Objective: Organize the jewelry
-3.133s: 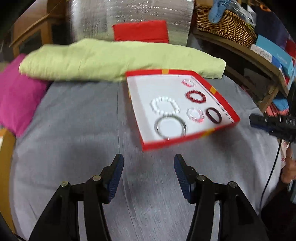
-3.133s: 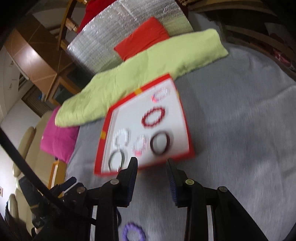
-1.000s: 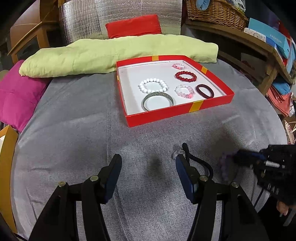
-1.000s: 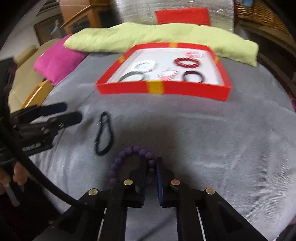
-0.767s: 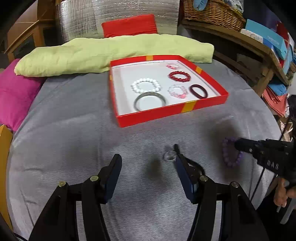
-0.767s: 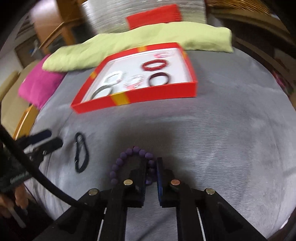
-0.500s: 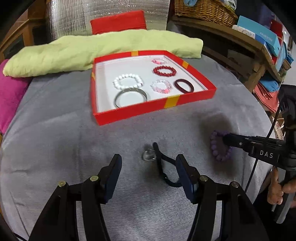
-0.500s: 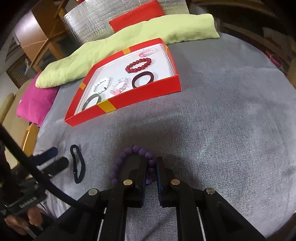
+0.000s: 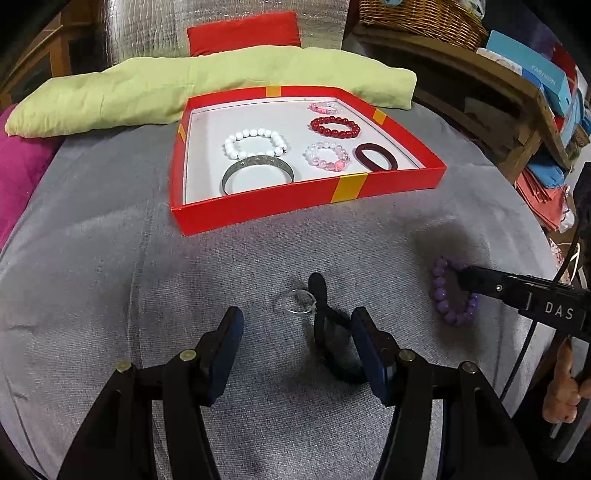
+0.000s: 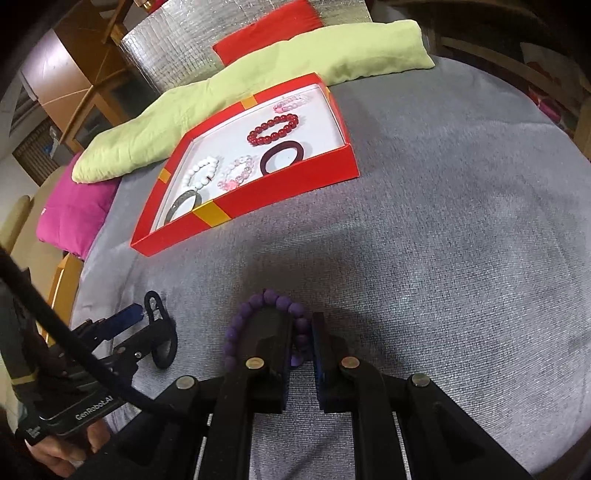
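A red tray [image 9: 384, 186] [image 10: 291, 184] with a white floor holds several bracelets, a metal bangle [image 9: 258, 168] and a dark red hair tie [image 9: 376, 157]. My right gripper [image 10: 301, 328] is shut on a purple bead bracelet [image 10: 275, 299], held just above the grey cloth; it also shows in the left wrist view [image 9: 452, 295]. My left gripper [image 9: 295, 332] is open, low over the cloth. A black hair tie [image 9: 328, 332] and a clear ring [image 9: 295, 301] lie between and just ahead of its fingers.
A green cushion [image 9: 207, 86] lies behind the tray, with a red cushion [image 9: 243, 33] and a pink one [image 10: 74, 214] nearby. A wooden shelf [image 9: 517, 96] with a basket and boxes stands at the right.
My left gripper has moved forward and right, so the black hair tie and clear ring now lie between its fingers. My right gripper has kept its hold on the purple bracelet.
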{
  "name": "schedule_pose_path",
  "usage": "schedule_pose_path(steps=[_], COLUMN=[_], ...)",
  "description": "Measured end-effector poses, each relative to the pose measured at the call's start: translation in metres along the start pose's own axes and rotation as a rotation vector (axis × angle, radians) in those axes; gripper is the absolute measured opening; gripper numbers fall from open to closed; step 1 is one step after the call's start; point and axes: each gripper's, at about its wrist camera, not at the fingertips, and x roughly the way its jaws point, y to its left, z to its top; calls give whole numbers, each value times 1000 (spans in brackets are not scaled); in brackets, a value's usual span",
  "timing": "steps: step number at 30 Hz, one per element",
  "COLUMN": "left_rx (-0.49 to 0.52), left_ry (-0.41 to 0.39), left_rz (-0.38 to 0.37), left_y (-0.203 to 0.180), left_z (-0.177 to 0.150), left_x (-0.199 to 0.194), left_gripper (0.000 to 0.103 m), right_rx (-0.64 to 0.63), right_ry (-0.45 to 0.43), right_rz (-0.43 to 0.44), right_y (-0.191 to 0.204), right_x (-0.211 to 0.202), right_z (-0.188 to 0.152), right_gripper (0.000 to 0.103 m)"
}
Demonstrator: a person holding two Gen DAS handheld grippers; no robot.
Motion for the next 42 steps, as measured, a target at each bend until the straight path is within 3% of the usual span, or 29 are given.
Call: schedule_pose_path(steps=[38,42], left_rx=[50,50], left_ry=[-31,-28], left_rz=[87,88], left_y=[-2,1], left_z=[0,-1], left_x=[-15,-16], left_gripper=[62,52], right_rx=[-7,-8], right_ry=[-24,-28], right_rz=[-43,-45], right_y=[7,7], right_x=[5,4], right_z=[3,2], right_gripper=[13,13])
